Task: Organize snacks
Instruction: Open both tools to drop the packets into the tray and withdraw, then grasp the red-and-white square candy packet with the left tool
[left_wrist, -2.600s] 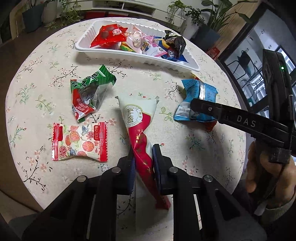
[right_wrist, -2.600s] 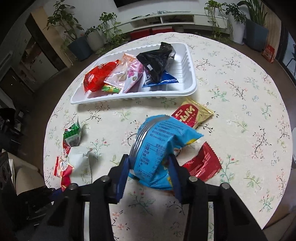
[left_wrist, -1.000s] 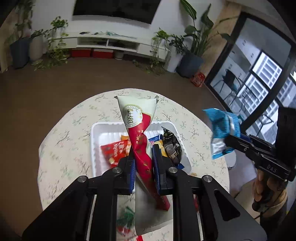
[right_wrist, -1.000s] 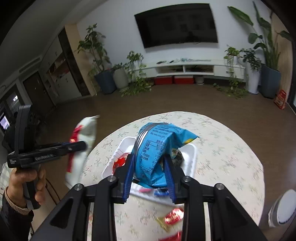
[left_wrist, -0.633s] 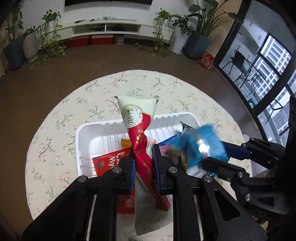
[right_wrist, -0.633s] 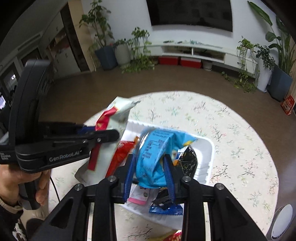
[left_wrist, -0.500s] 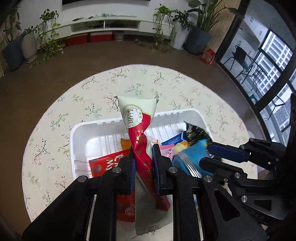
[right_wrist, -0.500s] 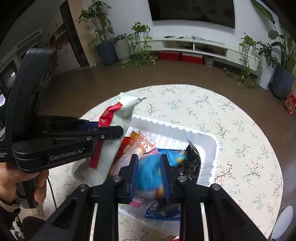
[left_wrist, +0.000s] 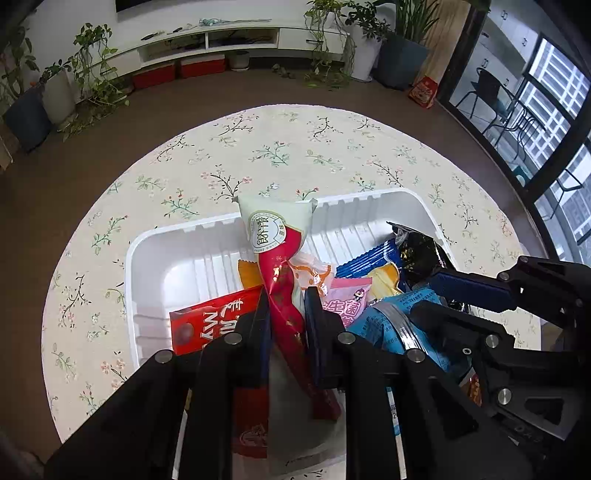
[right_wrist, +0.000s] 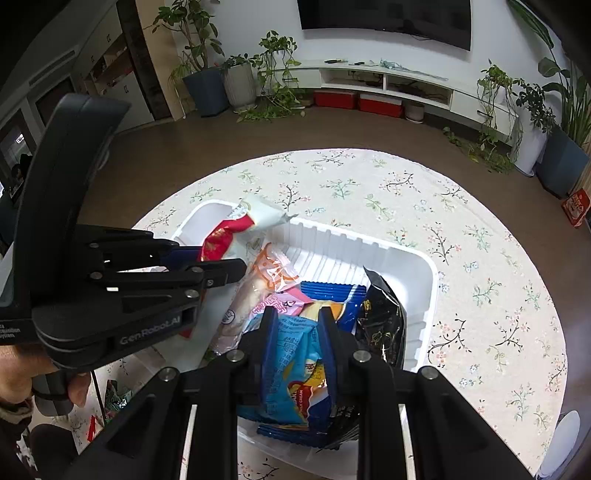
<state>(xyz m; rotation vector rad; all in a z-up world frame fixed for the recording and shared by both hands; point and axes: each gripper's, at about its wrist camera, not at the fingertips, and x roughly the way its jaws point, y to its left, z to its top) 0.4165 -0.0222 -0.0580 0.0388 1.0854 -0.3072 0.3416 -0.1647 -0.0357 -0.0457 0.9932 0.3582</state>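
A white tray (left_wrist: 147, 243) (right_wrist: 430, 273) holds several snack packets. My left gripper (left_wrist: 284, 314) (right_wrist: 218, 258) is shut on a cone-shaped red and white packet (left_wrist: 275, 236) (right_wrist: 225, 236) that stands up over the tray's middle. My right gripper (right_wrist: 295, 321) (left_wrist: 424, 295) is shut on a light blue packet (right_wrist: 291, 354) (left_wrist: 388, 328), low over the tray's near right part. The blue packet hangs down behind the pads and rests among the other packets. The two grippers are close side by side.
In the tray lie a red packet (left_wrist: 210, 325), a pink one (left_wrist: 343, 295), a dark blue one (right_wrist: 332, 291) and a black one (right_wrist: 384, 314). The tray's far left part is bare. Loose snacks (right_wrist: 110, 398) lie on the floral cloth (left_wrist: 280, 147) near a hand (right_wrist: 22, 373).
Both grippers came down from high above the table to just over the tray. The right jaws narrowed and the blue packet slid lower between them. The left grip is unchanged.
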